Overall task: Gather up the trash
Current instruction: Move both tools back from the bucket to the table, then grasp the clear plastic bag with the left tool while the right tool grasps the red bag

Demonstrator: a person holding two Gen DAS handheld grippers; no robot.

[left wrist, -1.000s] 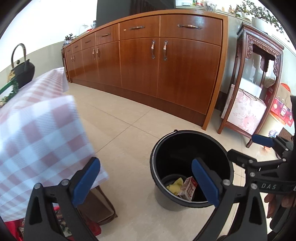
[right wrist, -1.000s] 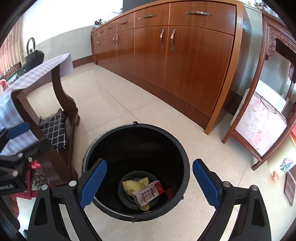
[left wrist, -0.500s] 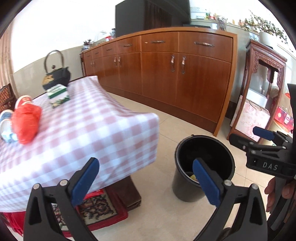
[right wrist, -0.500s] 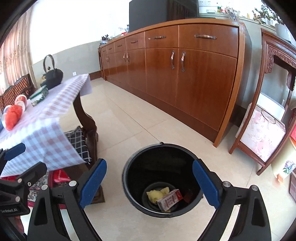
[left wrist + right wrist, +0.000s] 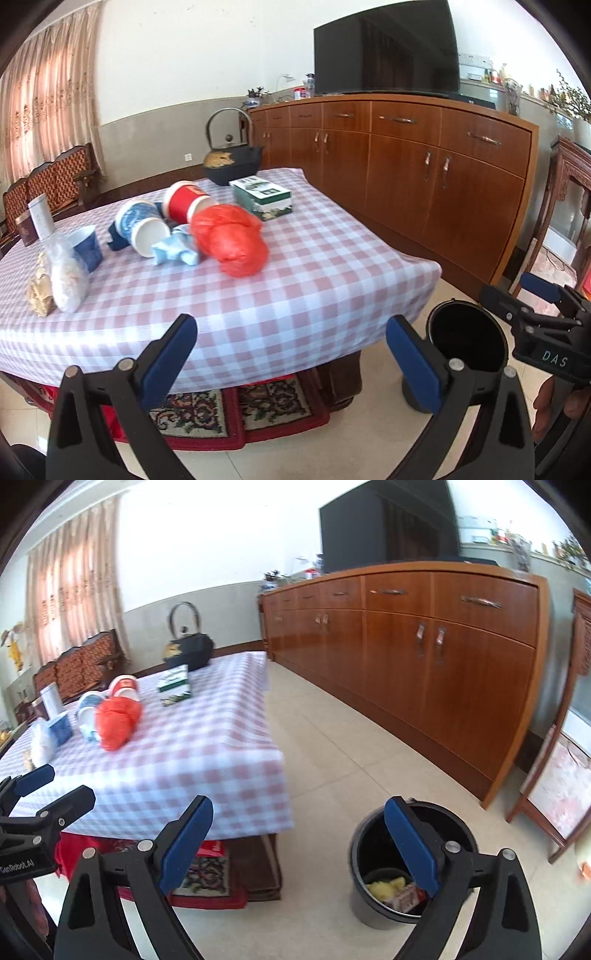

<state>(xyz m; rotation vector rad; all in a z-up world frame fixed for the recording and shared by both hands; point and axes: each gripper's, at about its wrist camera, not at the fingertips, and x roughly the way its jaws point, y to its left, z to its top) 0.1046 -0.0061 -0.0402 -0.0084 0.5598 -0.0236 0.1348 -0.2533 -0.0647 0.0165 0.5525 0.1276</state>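
Red bag (image 5: 231, 242) and cups (image 5: 144, 225) clutter worktop (image 5: 295, 280), frame centre; bin (image 5: 406, 864) lower right. My left gripper (image 5: 291, 350) and right gripper (image 5: 299, 843): fingers wide apart, empty.

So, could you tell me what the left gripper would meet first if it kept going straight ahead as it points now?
Probably the checked tablecloth at the table's near edge: the open left gripper points just there. The red plastic bag lies further on and higher; depth is uncertain.
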